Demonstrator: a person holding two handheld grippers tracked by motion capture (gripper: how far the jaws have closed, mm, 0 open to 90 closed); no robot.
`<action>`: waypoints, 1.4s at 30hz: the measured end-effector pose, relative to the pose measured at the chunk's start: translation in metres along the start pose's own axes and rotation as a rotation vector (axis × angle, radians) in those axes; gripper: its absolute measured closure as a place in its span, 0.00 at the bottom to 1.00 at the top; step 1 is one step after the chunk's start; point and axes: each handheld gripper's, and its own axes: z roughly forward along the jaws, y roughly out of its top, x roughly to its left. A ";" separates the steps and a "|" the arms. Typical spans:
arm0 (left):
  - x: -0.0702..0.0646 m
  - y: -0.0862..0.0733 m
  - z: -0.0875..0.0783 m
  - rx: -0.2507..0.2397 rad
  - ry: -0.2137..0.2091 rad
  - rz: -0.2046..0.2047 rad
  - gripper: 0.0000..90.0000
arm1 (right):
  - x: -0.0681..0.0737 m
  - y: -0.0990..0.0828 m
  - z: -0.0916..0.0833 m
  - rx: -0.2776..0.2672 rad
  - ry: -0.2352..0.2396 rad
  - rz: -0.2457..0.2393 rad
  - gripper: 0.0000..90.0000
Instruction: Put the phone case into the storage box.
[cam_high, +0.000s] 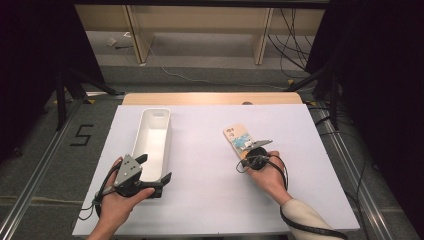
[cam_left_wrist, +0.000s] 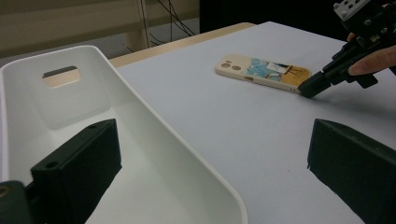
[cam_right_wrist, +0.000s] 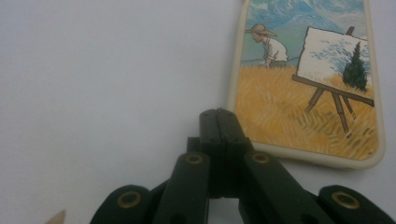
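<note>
The phone case (cam_high: 239, 140) lies flat on the white surface (cam_high: 210, 165), picture side up, well apart from the white bin (cam_high: 152, 137) that stands on your left side. I think the bin is placed there to receive the case, and that is why your left gripper (cam_high: 150, 175) waits at its near end.

The fingers (cam_left_wrist: 355, 175) of your left gripper are wide open. One is inside the bin and the other is outside, over the surface, so the near wall of the bin is between them. They do not press on it, so nothing is held.

Your right gripper (cam_right_wrist: 219, 123) has its fingers (cam_right_wrist: 211, 135) fully closed together, with nothing between them. The tips point down to the surface just beside the near corner of the case; I cannot tell if they touch its edge. Probably you want to push or lift this edge, because a flat case is difficult to grasp from above.
</note>
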 end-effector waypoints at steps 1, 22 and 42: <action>0.000 0.000 0.000 0.000 0.001 -0.002 0.03 | -0.001 0.000 0.000 0.003 -0.006 0.005 1.00; 0.000 0.000 0.000 -0.004 0.000 -0.007 0.04 | -0.013 -0.003 -0.010 0.025 0.000 0.023 1.00; 0.000 0.002 -0.001 -0.014 0.002 -0.010 0.04 | -0.033 0.011 -0.023 -0.021 -0.014 -0.031 0.19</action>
